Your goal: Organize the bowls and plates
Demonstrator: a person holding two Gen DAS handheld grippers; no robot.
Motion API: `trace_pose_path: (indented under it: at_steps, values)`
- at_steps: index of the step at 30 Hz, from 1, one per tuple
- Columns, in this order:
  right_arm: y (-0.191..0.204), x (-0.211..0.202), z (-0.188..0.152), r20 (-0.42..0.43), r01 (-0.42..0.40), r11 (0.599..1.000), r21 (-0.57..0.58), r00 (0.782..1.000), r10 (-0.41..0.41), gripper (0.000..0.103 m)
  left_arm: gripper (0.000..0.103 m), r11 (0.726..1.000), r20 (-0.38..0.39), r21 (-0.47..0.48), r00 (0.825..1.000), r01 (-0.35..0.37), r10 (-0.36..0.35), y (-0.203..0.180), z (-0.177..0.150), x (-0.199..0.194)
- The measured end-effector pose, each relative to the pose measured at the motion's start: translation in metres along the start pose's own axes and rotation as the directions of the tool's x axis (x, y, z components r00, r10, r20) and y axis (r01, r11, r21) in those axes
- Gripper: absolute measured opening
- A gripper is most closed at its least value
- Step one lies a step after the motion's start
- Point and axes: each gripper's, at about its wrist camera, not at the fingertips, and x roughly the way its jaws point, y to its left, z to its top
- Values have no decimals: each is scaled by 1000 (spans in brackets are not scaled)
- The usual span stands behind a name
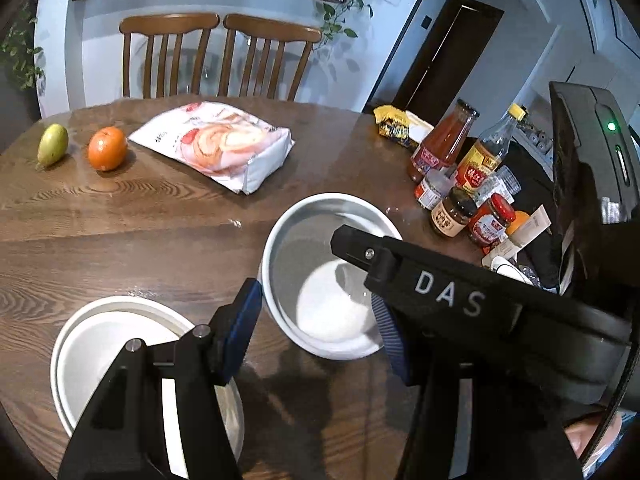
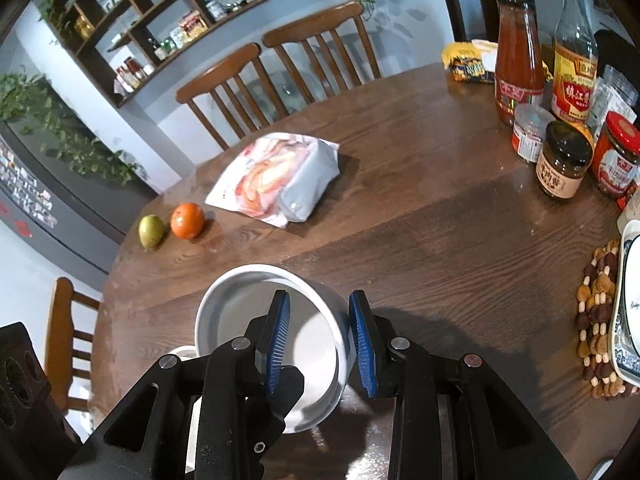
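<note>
The right gripper [image 2: 318,336] clamped the bowl's [image 2: 256,308] 3-o'clock wall while the left gripper [image 1: 316,316] pinched its opposite walls, probably to stack it.

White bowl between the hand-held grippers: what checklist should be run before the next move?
1. Right hand-held gripper shut on the wall of the white bowl, one pad inside and one outside: ok.
2. Left hand-held gripper firmly on the bowl: cannot tell; its pads flank it, contact is hidden.
3. Bowl empty: ok.
4. Nested white dishes free to receive it: cannot tell, partly covered.
5. Bare table between bowl and dishes: ok.
6. Jars apart from the bowl: ok.
</note>
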Motion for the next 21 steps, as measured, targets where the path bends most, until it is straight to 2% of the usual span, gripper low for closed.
trace_pose_path:
  at_steps: [8, 13, 21]
  values:
    - [15, -27, -4, 55, -49, 998, -42, 997, 51, 34, 55, 1000, 75, -8, 997, -29, 30, -3, -1, -27]
    - [27, -44, -8, 104, -50, 996, -74, 993, 58, 34, 55, 1000, 102, -18, 995, -11, 13, -3, -2, -43]
    - [49, -47, -16, 102, -70, 988, -138, 991, 84, 34, 55, 999, 122, -44, 992, -31, 36, 10, -8, -63]
